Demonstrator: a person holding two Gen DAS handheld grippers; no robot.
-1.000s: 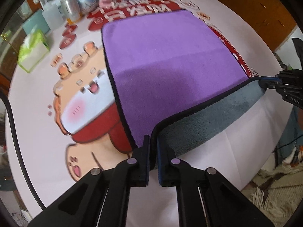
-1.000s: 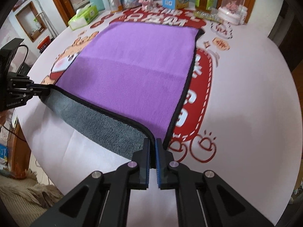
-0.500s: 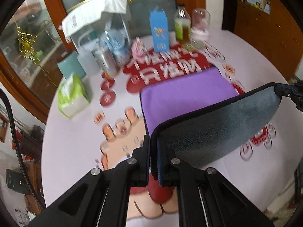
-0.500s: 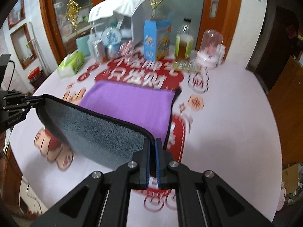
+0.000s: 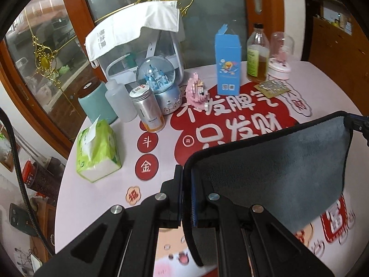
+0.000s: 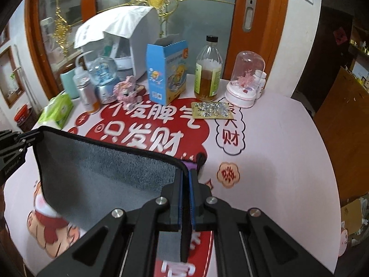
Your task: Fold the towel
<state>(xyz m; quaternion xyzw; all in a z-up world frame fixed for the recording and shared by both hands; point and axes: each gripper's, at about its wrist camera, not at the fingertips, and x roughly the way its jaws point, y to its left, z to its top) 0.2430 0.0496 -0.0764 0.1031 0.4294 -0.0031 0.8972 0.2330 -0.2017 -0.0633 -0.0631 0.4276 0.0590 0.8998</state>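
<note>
The towel is purple on one face and grey on the other, with a black hem. Its near edge hangs lifted between both grippers, grey side facing the cameras. My left gripper is shut on one corner. My right gripper is shut on the other corner; it also shows at the right edge of the left wrist view. In the right wrist view the grey face hides most of the purple side; a purple sliver shows by the far hem. My left gripper shows there at the left edge.
The round table has a red and white printed cover. At its far side stand a tissue pack, metal can, snow globe, blue carton, bottle, glass dome and a white appliance.
Both grippers have raised the towel's near edge and carried it toward the far side of the table. The purple face has gone almost out of sight behind the grey side.
</note>
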